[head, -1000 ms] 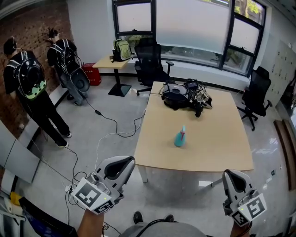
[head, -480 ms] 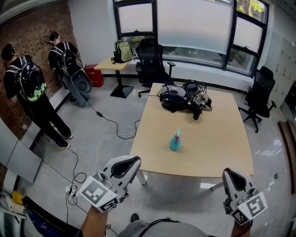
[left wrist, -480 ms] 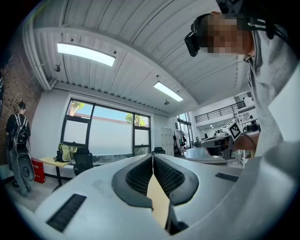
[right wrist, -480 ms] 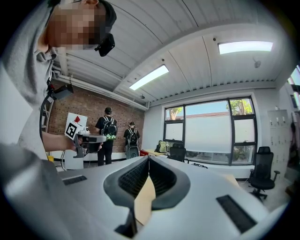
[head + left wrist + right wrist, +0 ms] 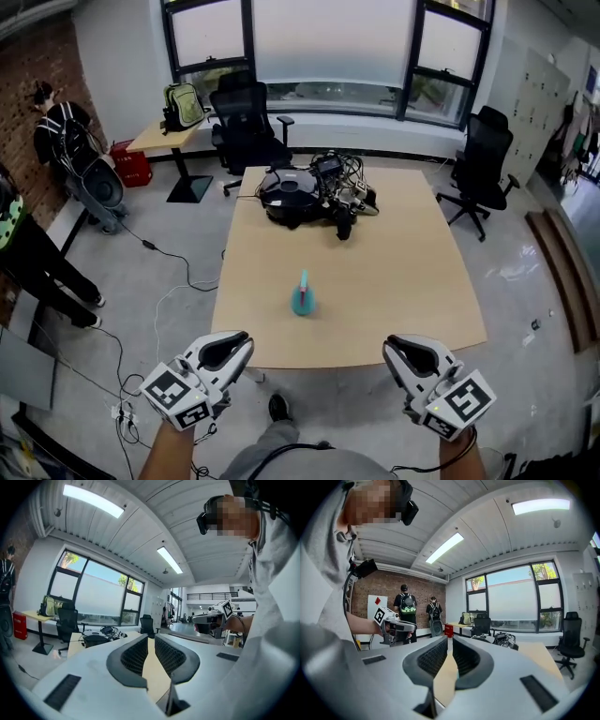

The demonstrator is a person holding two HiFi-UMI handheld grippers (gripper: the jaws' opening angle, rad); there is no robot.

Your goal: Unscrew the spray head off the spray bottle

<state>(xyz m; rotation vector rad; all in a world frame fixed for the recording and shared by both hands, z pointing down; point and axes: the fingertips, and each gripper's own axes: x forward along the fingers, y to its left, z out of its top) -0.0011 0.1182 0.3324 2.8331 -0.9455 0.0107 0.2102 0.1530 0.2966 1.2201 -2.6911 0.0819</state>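
Teal spray bottle (image 5: 302, 298) stood upright on the wooden table (image 5: 403, 281), spray head on top, nearer the head view's centre than a second before. The left gripper (image 5: 244, 339) and right gripper (image 5: 391, 348) had drawn up to the table's near edge, jaws together and empty, well apart from the bottle.

The spray bottle (image 5: 303, 295) stands on the table (image 5: 403, 272), near its front edge, a little left of the middle. Behind it, at the far end, lies a heap of cables (image 5: 314, 187). My left gripper (image 5: 244, 339) and my right gripper (image 5: 390, 348) are before the front edge, on either side of the bottle and apart from it.
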